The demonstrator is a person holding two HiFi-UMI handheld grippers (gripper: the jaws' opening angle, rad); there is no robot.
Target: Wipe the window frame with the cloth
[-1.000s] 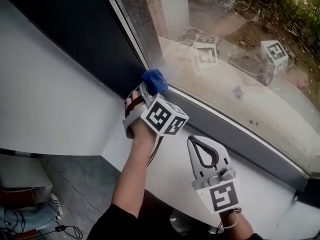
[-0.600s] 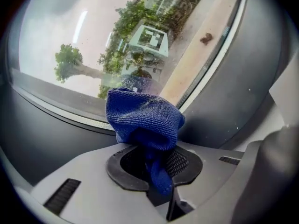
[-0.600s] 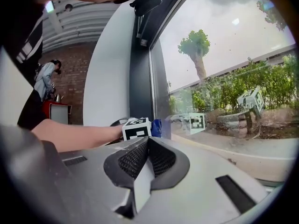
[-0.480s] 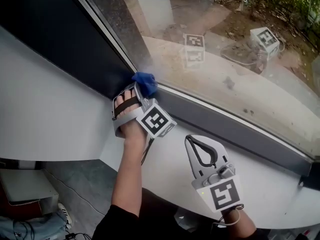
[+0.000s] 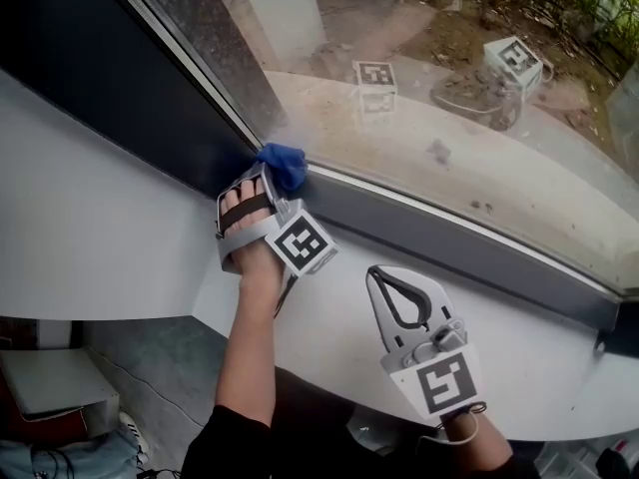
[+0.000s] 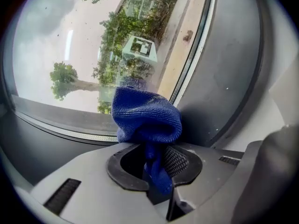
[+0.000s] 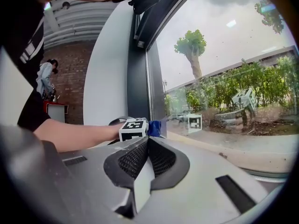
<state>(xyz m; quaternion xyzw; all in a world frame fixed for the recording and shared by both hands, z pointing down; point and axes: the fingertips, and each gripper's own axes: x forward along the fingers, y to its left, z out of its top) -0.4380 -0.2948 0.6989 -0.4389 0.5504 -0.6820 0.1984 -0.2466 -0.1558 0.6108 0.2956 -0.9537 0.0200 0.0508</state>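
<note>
left gripper [image 5: 272,181] pinches the cloth [image 5: 284,165] at the window frame [image 5: 429,234] corner, right gripper [image 5: 385,280] closed on nothing; that thin pinch might slip when dragged.

Indoor room at ground level, reads as a workspace or lab rather than a home; exact type unclear. Big fixed glass pane [image 5: 449,88] sits in a dark window frame [image 5: 449,242] above a wide white curved sill [image 5: 110,247]. Outside are bare dirt, shrubs and trees [image 7: 191,45]. The grey concrete-looking floor [image 5: 150,367] has clutter at its edge. The right gripper view shows a red brick wall [image 7: 70,92], a ribbed grey ceiling [image 7: 79,17], and a second person [image 7: 46,76] by a red stand [image 7: 53,105].
</note>
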